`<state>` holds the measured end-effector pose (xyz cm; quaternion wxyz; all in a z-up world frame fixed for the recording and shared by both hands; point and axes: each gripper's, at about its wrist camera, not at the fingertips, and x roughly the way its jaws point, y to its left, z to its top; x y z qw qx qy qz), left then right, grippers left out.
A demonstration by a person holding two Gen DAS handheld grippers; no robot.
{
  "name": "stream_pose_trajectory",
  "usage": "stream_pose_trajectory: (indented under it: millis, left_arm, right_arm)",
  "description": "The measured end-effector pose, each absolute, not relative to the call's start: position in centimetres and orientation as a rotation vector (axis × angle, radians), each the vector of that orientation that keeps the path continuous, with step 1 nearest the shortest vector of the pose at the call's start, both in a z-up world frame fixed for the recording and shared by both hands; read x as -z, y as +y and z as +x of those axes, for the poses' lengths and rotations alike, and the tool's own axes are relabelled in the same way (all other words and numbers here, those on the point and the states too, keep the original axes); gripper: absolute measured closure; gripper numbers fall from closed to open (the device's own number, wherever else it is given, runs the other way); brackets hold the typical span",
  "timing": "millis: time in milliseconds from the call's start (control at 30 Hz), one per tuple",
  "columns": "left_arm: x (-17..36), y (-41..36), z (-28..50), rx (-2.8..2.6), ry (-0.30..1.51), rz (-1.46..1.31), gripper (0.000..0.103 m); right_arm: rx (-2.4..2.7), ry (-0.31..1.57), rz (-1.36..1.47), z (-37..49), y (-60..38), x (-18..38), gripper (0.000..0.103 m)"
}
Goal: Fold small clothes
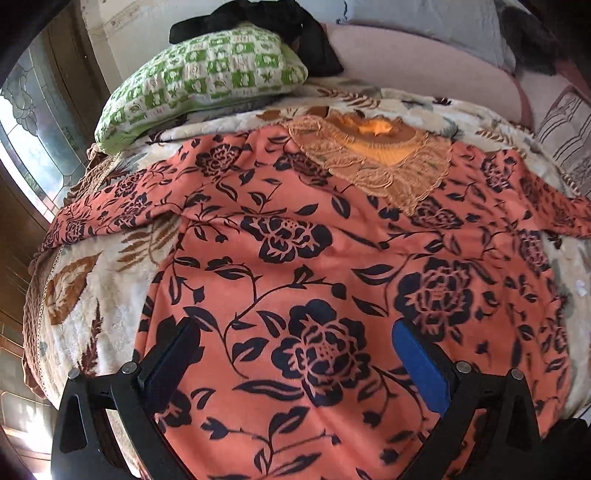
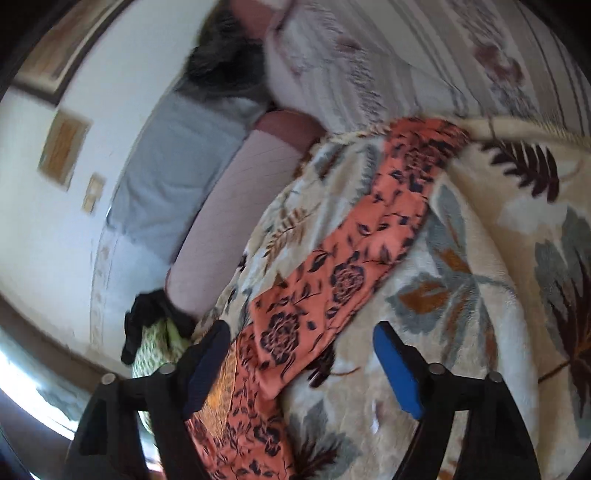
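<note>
A coral garment (image 1: 303, 236) with dark flower print lies spread flat on a cream leaf-patterned blanket (image 1: 110, 317), its lace neckline (image 1: 380, 162) at the far end and a sleeve stretched out to each side. My left gripper (image 1: 295, 343) hovers over the garment's lower body, jaws wide apart, nothing between the pads. In the right wrist view one sleeve (image 2: 354, 251) runs diagonally across the blanket (image 2: 480, 280). My right gripper (image 2: 301, 354) stands open above that sleeve's near part, the dark pad (image 2: 207, 365) over the cloth and the blue pad (image 2: 395, 369) over the blanket.
A green and white checked pillow (image 1: 199, 85) with a black cloth (image 1: 258, 22) on it lies at the bed's far left. Pink and grey cushions (image 1: 413, 55) line the wall behind. A striped pillow (image 2: 388, 55) sits past the sleeve. A window (image 1: 26, 147) is at the left.
</note>
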<state>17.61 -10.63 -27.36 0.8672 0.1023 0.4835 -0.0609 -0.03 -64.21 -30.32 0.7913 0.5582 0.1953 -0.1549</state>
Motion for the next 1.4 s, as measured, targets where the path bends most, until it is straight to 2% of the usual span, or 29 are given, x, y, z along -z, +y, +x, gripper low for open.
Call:
stream_pose_trajectory:
  millis: [167,267,300,333,400,500,667,833,933,1033,1167,1200,1233,1267,1300,1400]
  left_arm:
    - [31.6,-10.1,19.4,0.131,1.049,0.237,0.0]
    - [32.3,-8.8,18.6,0.162,0.957,0.159,0.0]
    - [32.4,-8.8,18.1,0.166,0.926,0.164,0.0]
    - [32.5,-8.9,17.9,0.166,0.913,0.17,0.0]
    - [32.4,-9.0,17.8,0.16,0.928,0.175,0.0]
    - [32.4,-9.0,18.2,0.166,0.955,0.172,0.0]
    - [31.1,-7.6,19.4,0.244,1.013,0.159,0.0]
    - [26.0,-1.3,18.9,0.039,0.791,-0.004,0.0]
    - [25.0,2.1,19.0,-0.096,0.75,-0.02,0.0]
    - [24.8,5.2,19.1,-0.194,0.75,-0.026,0.0]
    - [24.6,9.2,18.9,-0.293,0.741,-0.07,0.0]
    - [24.6,10.0,18.8,-0.313,0.741,-0.086,0.0]
    - [24.5,10.8,18.7,-0.335,0.74,-0.098,0.0]
    - [24.4,11.4,18.6,-0.359,0.737,-0.109,0.0]
    - [24.3,11.8,18.5,-0.383,0.736,-0.117,0.0]
    - [24.1,12.6,18.6,-0.4,0.743,-0.153,0.0]
  right_arm:
    - [0.479,0.328,1.327,2.7,-71.4,35.3,0.027]
    - [0.57,0.325,1.363,5.0,-74.2,37.2,0.032]
    - [0.589,0.325,1.34,5.8,-74.9,37.2,0.041]
    - [0.606,0.335,1.313,6.5,-75.3,37.0,0.064]
    - [0.62,0.351,1.282,7.7,-76.1,37.0,0.094]
    - [0.612,0.3,1.26,7.6,-75.8,35.4,0.097]
    - [0.408,0.252,1.021,10.1,-70.0,24.9,0.097]
    - [0.108,0.246,0.839,16.0,-57.2,14.6,0.097]
    - [-0.052,0.293,0.789,20.6,-47.1,12.9,0.097]
    - [-0.157,0.394,0.755,25.4,-36.5,15.0,0.097]
    - [-0.168,0.658,0.67,31.3,-23.3,22.5,0.091]
    - [-0.173,0.74,0.619,32.2,-20.2,24.9,0.077]
    - [-0.207,0.815,0.586,33.2,-17.8,27.0,0.047]
    - [-0.243,0.867,0.59,33.8,-16.2,28.9,0.031]
    - [-0.271,0.886,0.605,33.5,-15.0,30.2,0.021]
    - [-0.347,0.906,0.559,31.8,-13.0,30.9,0.019]
